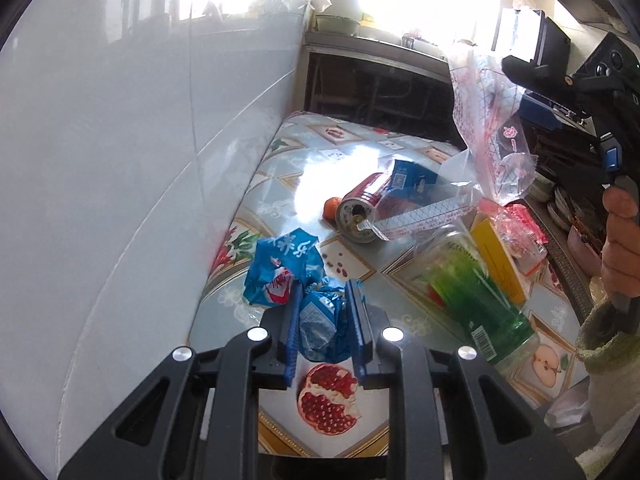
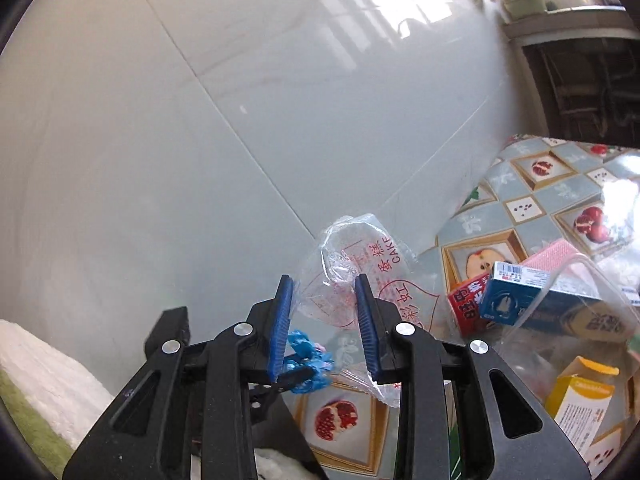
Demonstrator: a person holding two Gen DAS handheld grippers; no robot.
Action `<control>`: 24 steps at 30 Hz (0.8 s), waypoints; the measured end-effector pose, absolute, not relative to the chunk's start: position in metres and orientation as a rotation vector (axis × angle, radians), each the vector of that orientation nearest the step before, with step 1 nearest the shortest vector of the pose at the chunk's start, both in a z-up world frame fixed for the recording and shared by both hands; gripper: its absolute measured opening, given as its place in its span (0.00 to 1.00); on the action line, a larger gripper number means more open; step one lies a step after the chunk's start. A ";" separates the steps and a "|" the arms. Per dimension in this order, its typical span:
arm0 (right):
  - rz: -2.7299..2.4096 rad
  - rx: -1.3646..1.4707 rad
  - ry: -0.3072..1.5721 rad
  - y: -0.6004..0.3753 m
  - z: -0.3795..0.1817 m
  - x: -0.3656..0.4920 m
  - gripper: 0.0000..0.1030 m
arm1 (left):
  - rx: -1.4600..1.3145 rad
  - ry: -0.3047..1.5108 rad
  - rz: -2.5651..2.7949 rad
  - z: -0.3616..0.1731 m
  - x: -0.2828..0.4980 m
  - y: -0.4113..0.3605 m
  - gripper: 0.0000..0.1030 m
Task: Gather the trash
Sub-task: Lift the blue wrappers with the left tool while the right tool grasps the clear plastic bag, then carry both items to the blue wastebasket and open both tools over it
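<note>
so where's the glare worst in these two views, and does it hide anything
Left wrist: the windows blow out white, and a bright patch washes out the patterned glossy tablecloth behind the red metal can. Right wrist: window reflection streaks the white tiled wall; nothing hidden there.

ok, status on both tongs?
Left tongs closed on blue wrapper. Right tongs holding clear bag up. Can and green bottle still on table.
</note>
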State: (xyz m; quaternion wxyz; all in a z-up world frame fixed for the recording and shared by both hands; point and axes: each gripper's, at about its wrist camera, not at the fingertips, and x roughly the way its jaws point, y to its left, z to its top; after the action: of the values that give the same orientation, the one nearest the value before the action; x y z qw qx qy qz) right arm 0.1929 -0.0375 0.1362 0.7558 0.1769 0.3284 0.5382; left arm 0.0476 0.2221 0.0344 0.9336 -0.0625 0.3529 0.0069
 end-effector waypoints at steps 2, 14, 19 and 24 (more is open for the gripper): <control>1.158 0.426 0.687 -0.054 0.140 0.184 0.28 | -0.117 0.690 -0.015 0.044 0.054 0.213 0.20; 0.925 0.533 0.529 -0.167 0.153 0.112 0.28 | -0.016 0.605 -0.262 0.081 0.097 0.136 0.20; 0.765 0.582 0.443 -0.223 0.151 0.093 0.28 | 0.037 0.613 -0.376 0.095 0.120 0.096 0.20; 0.571 0.599 0.394 -0.273 0.142 0.074 0.28 | 0.107 0.605 -0.527 0.112 0.139 0.039 0.20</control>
State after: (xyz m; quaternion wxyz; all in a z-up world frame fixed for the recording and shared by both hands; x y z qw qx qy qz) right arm 0.0740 -0.2731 0.1423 0.8968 0.2891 0.1903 0.2757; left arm 0.1388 0.0394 0.1123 0.9192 0.0522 0.2945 -0.2562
